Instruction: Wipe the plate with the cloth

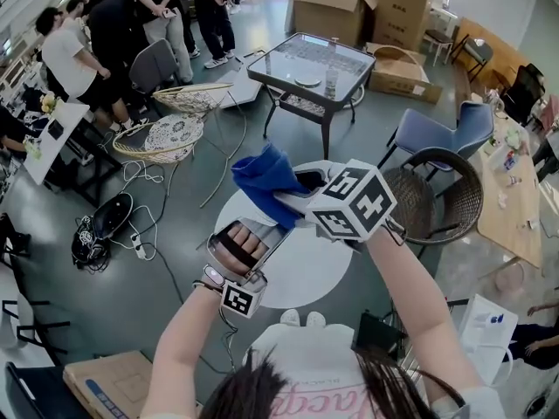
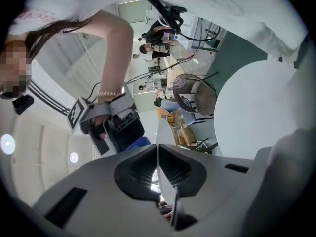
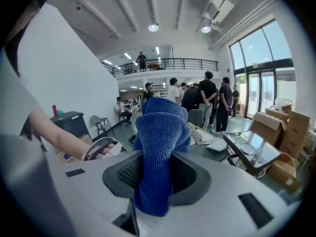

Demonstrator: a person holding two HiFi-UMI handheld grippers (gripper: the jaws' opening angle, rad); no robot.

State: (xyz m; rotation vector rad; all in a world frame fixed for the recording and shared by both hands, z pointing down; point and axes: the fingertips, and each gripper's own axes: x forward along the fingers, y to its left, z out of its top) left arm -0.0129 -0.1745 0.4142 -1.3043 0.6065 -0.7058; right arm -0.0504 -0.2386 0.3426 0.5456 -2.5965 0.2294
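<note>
With the left gripper (image 2: 159, 174) clamped on the thin white plate's (image 2: 164, 135) rim above the round white table (image 1: 306, 278) and the right gripper (image 3: 157, 179) pinching the blue terry cloth (image 3: 160, 147) just to its far right, best steady the plate and press the cloth flat before sweeping.

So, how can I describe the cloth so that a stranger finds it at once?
Find the round white table under the person's arms in the head view. Just above it, the right gripper is shut on the cloth: a bunched, deep blue towelling piece, the only fabric among grey and white hard parts.
</note>
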